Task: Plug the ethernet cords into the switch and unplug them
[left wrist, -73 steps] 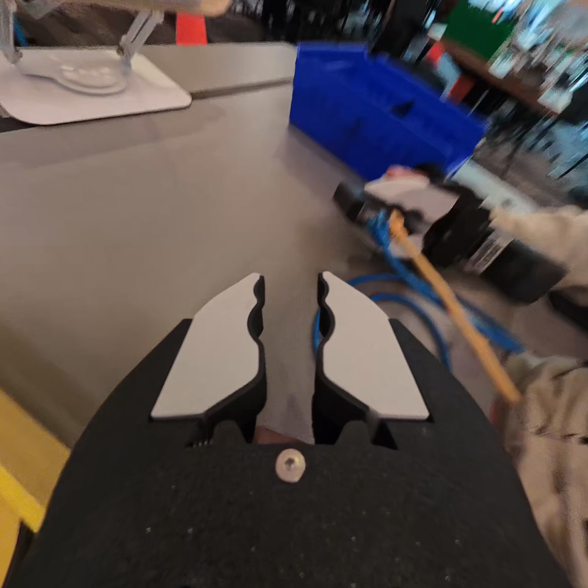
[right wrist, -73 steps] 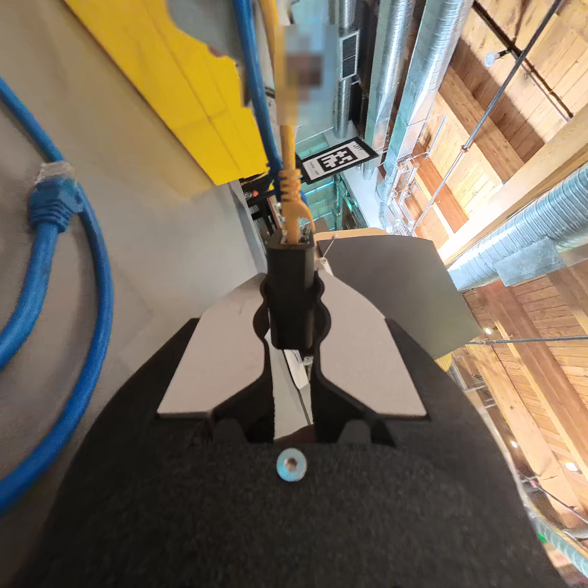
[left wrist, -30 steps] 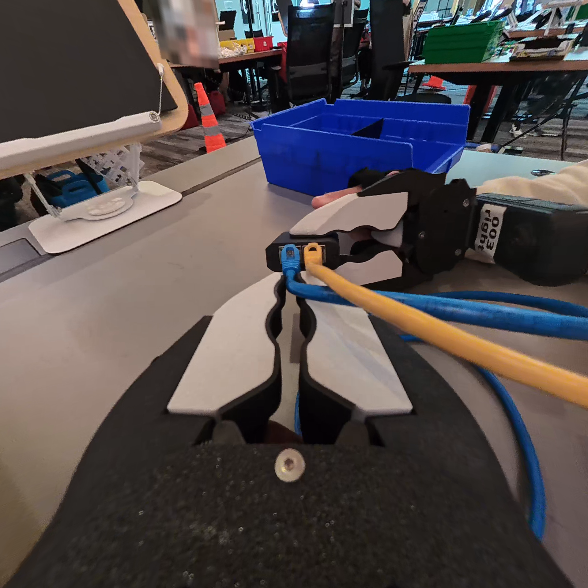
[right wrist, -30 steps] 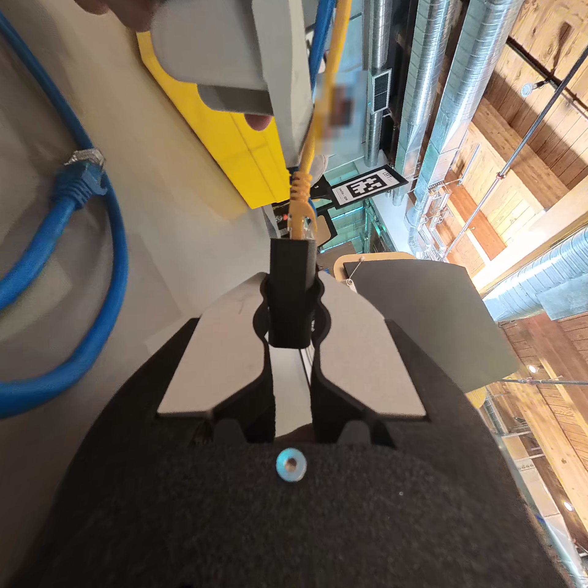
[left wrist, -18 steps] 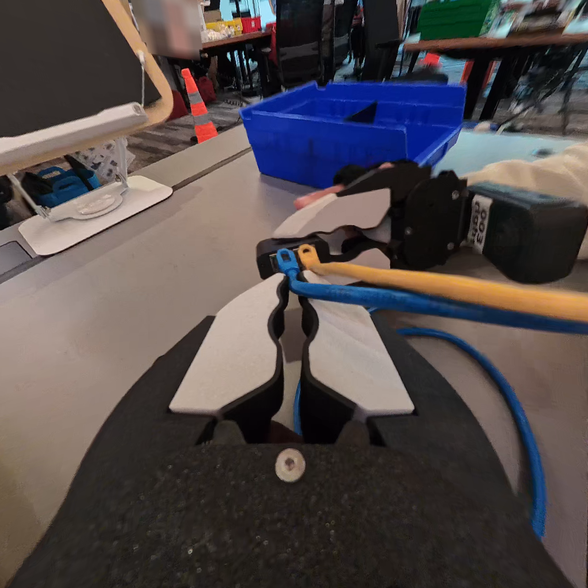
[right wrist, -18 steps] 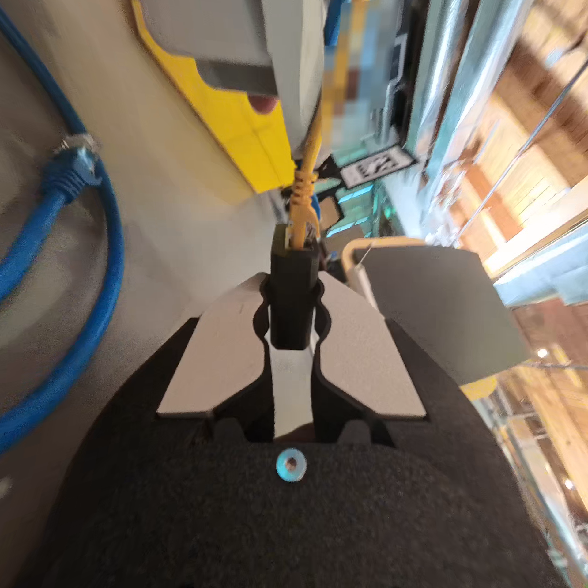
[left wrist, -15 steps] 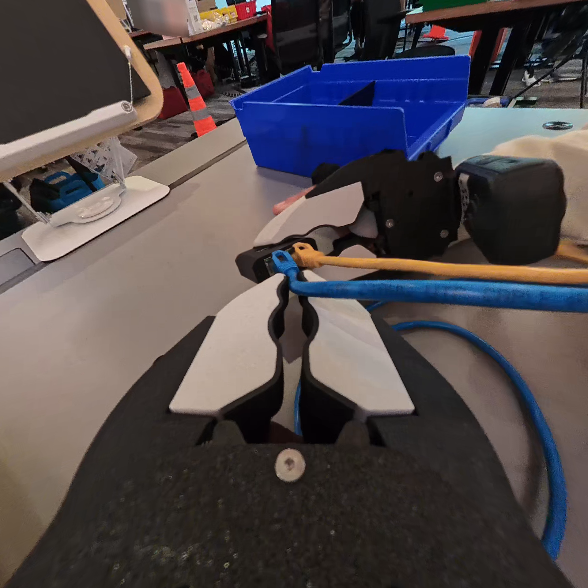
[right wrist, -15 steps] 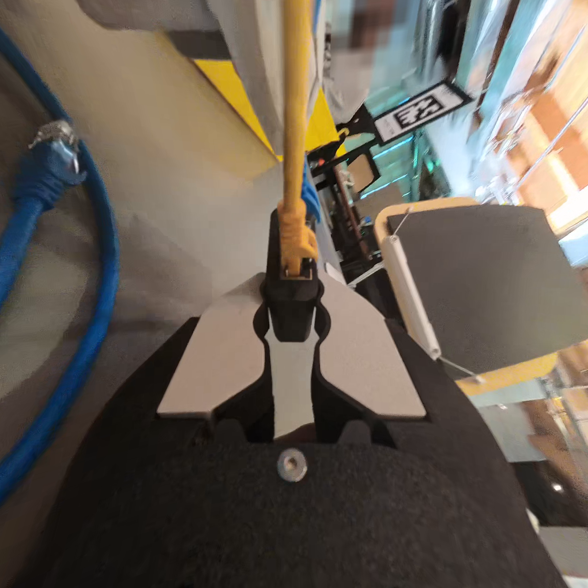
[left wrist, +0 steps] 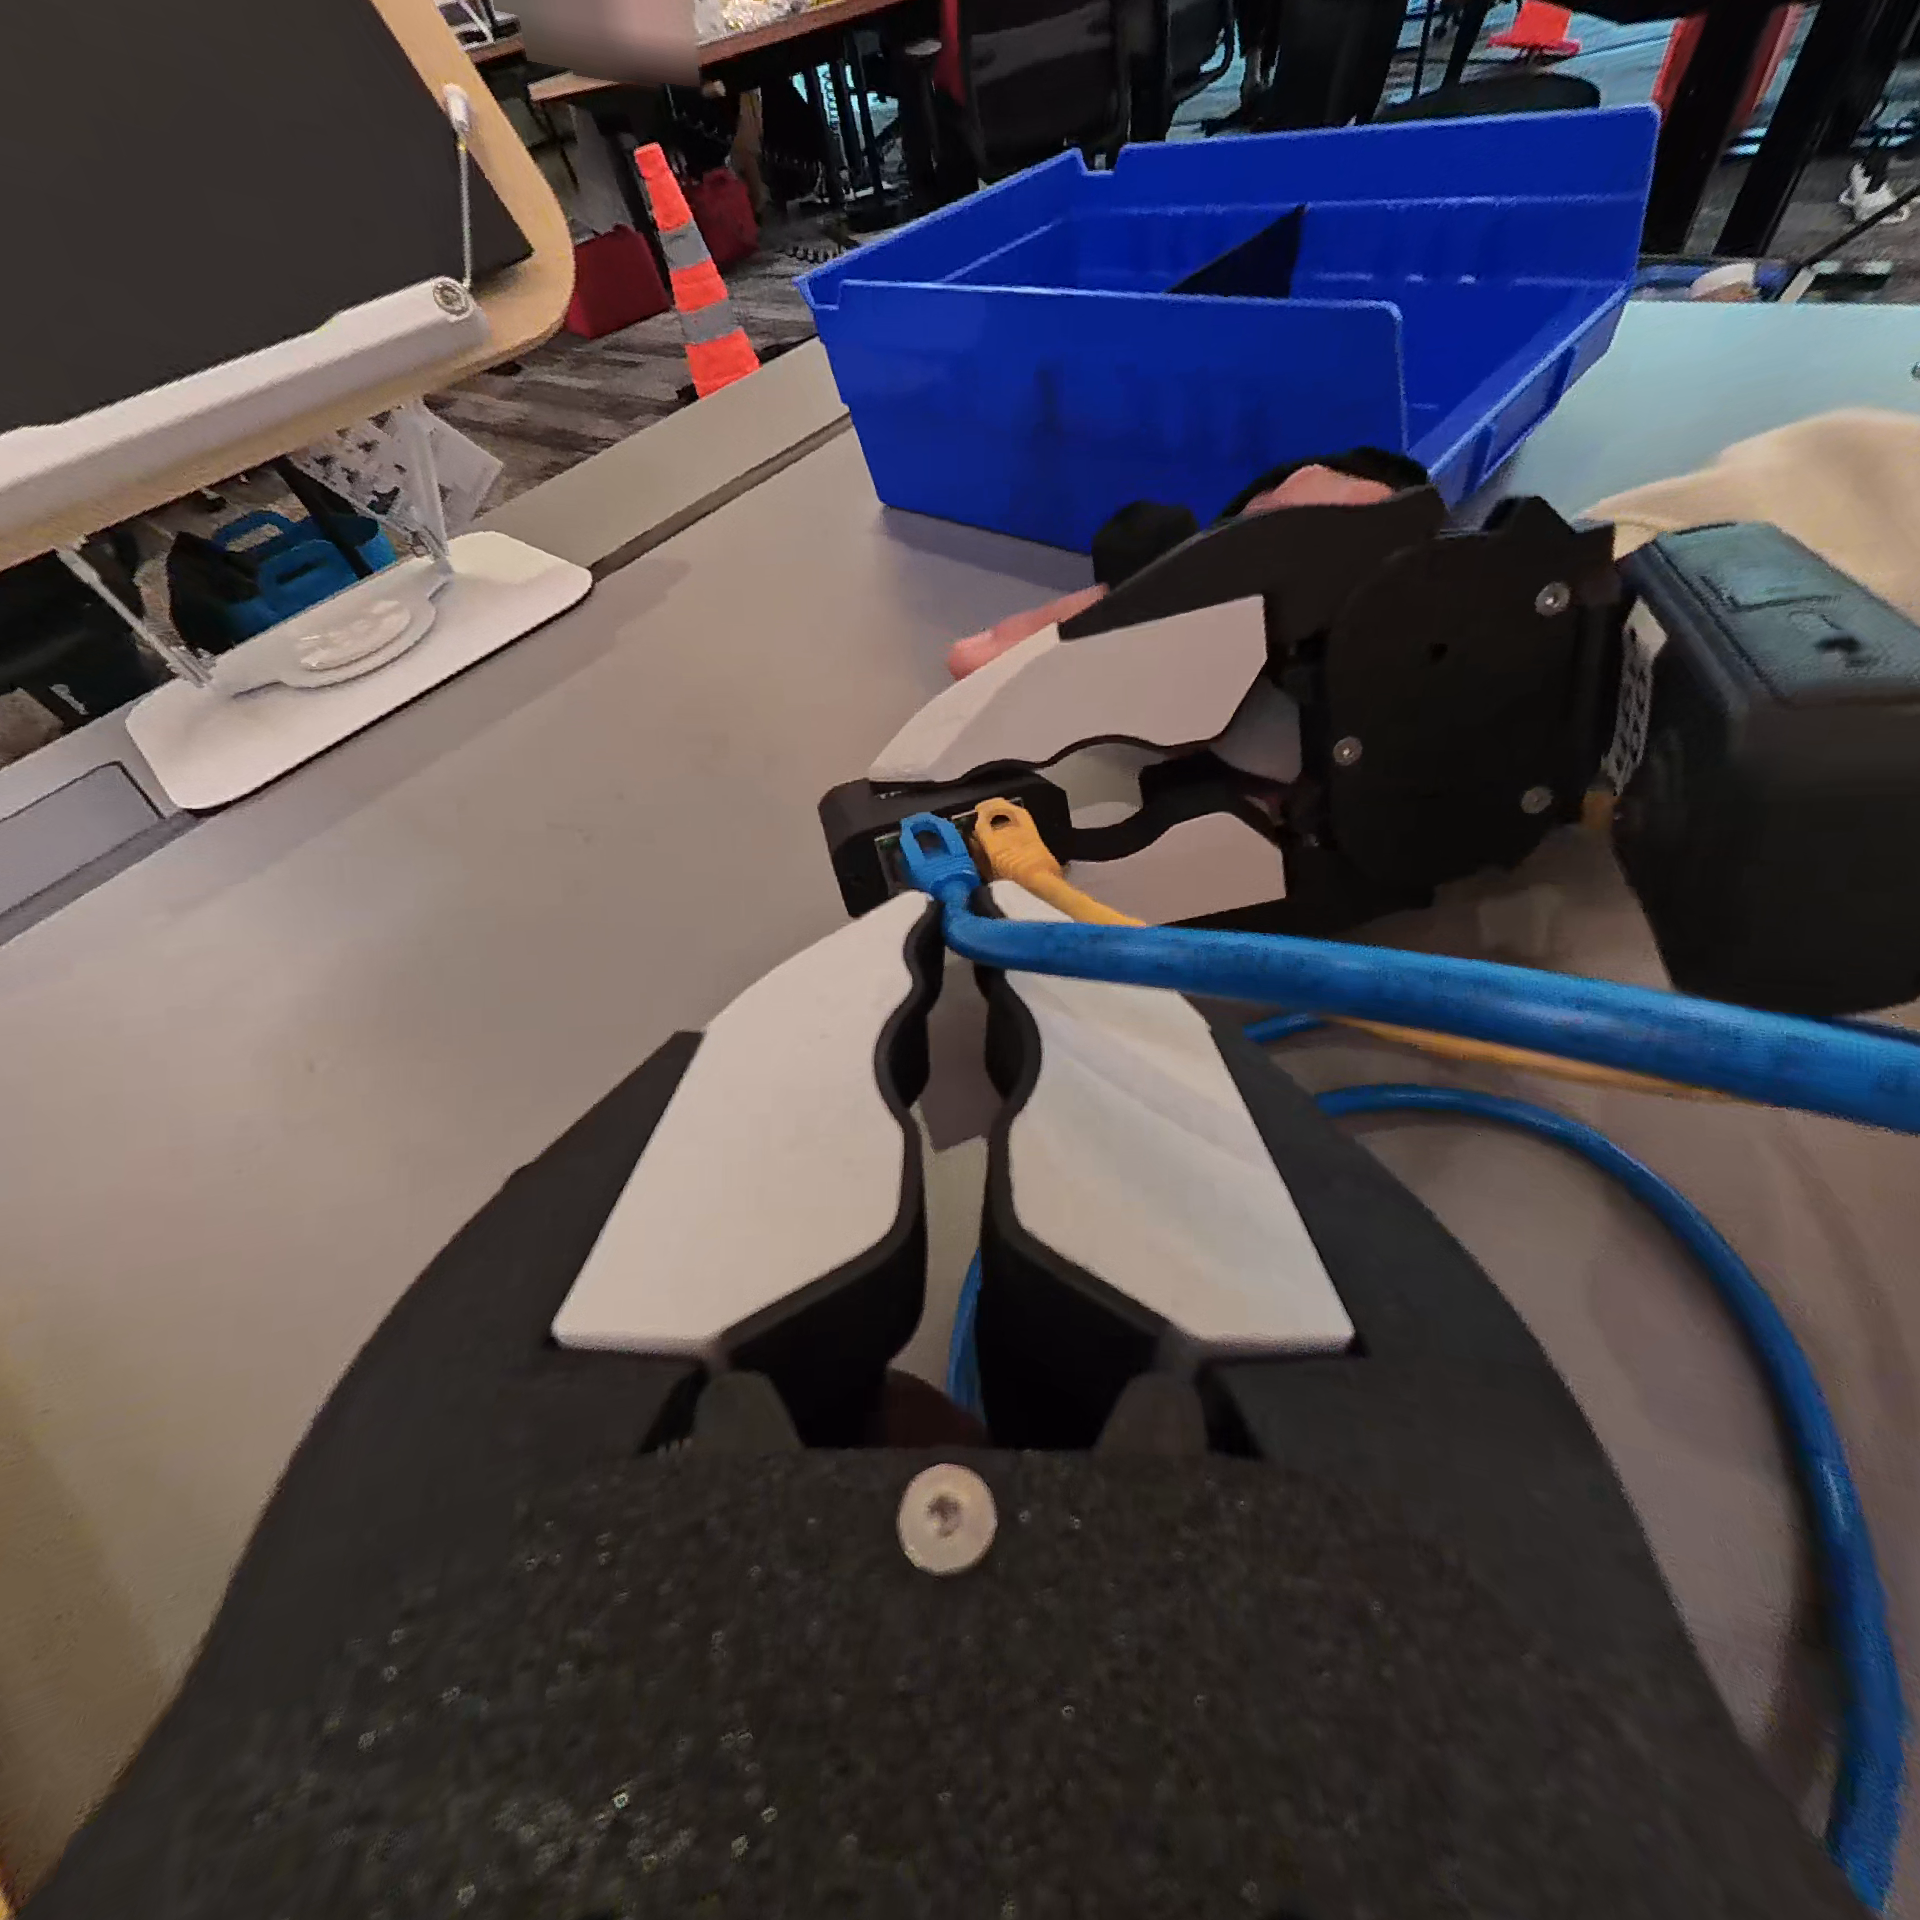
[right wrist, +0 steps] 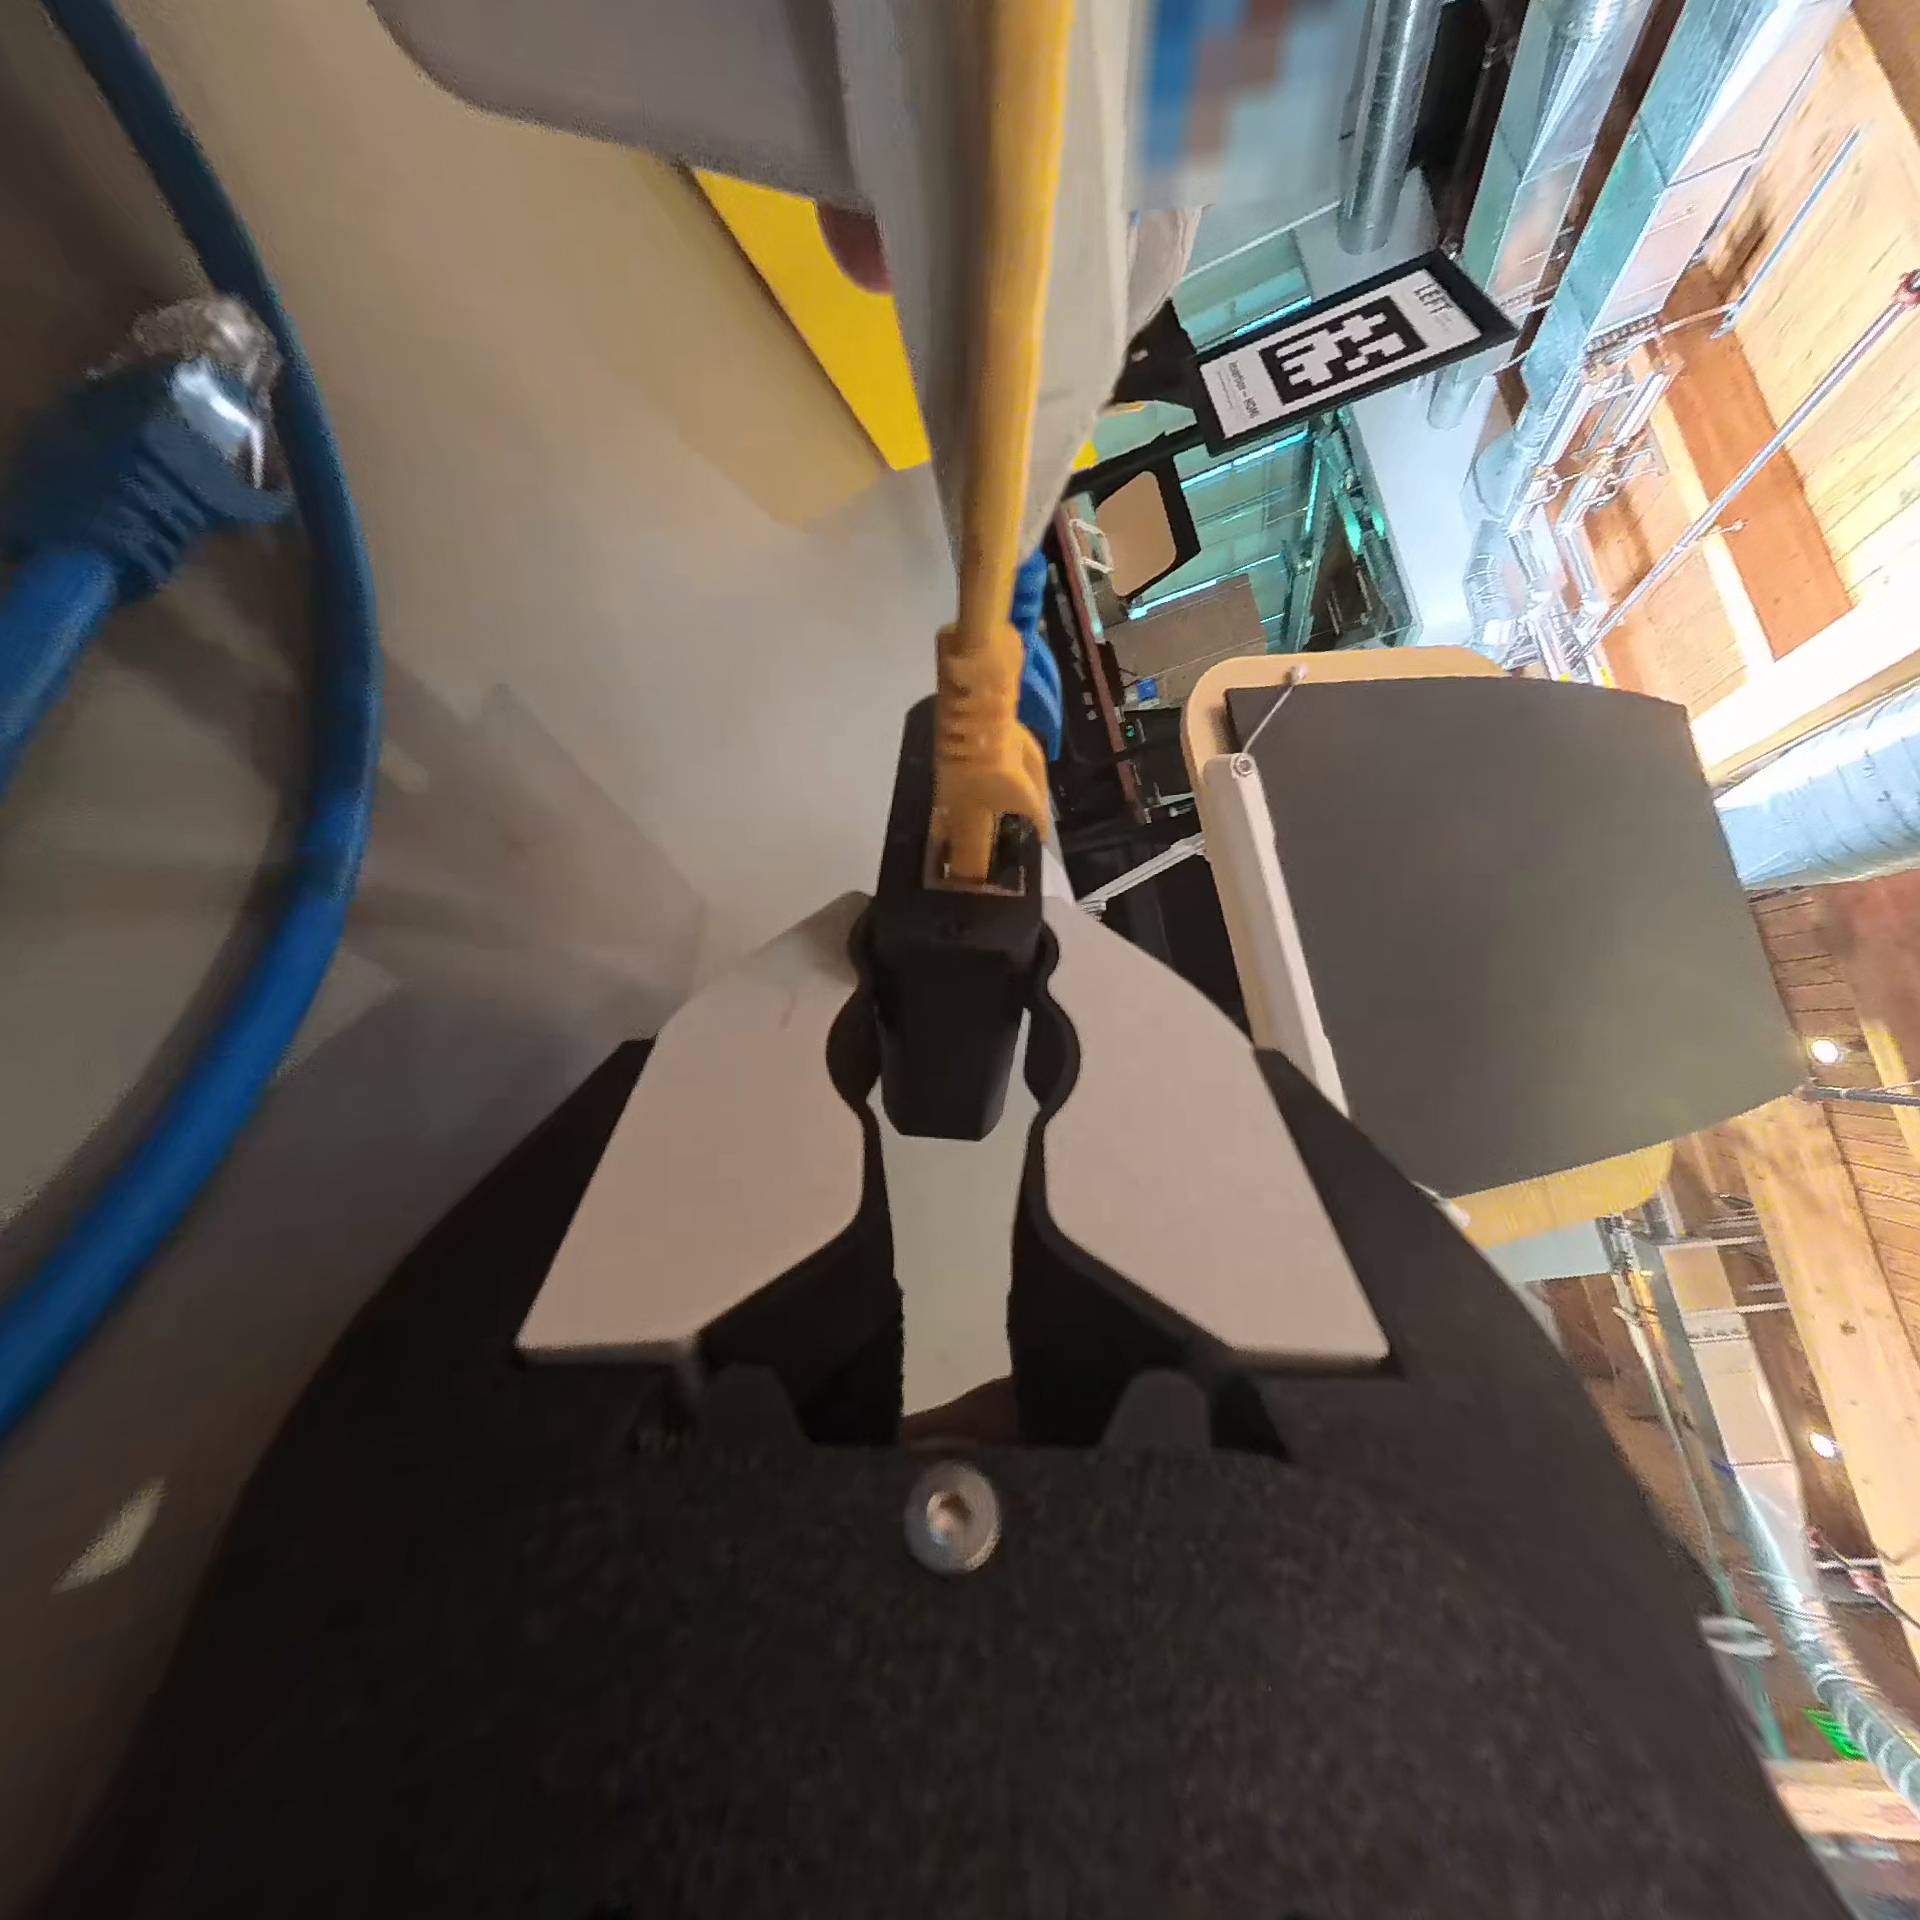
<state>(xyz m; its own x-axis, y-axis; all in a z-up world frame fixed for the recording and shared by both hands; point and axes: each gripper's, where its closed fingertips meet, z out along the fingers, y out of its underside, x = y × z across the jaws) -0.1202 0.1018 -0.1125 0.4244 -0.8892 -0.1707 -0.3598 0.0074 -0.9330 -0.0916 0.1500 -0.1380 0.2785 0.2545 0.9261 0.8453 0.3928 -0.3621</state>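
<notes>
A small black switch (left wrist: 860,868) lies on the grey table with a blue plug (left wrist: 928,847) and a yellow plug (left wrist: 1003,840) in its ports. My right gripper (left wrist: 940,826) comes in from the right and is shut on the switch. In the right wrist view the switch (right wrist: 951,1008) sits between the pads, with the yellow plug (right wrist: 982,800) in it. My left gripper (left wrist: 954,920) is shut, its tips pinching the blue cord (left wrist: 1455,1003) just behind the blue plug. The yellow cord (left wrist: 1081,909) runs off right under the blue one.
A blue bin (left wrist: 1143,395) stands behind the switch. A tablet stand with a white base (left wrist: 353,665) is at the left. The blue cord loops on the table to the right (left wrist: 1818,1455); its loose plug (right wrist: 156,468) lies there. A cream sleeve (left wrist: 1766,468) is at right. The grippers' ends are close to 6 cm from one another.
The right gripper has turned and shifted with the switch. The yellow cord has dropped below the blue cord. Both plugs stay in the switch and both grips are unchanged.
</notes>
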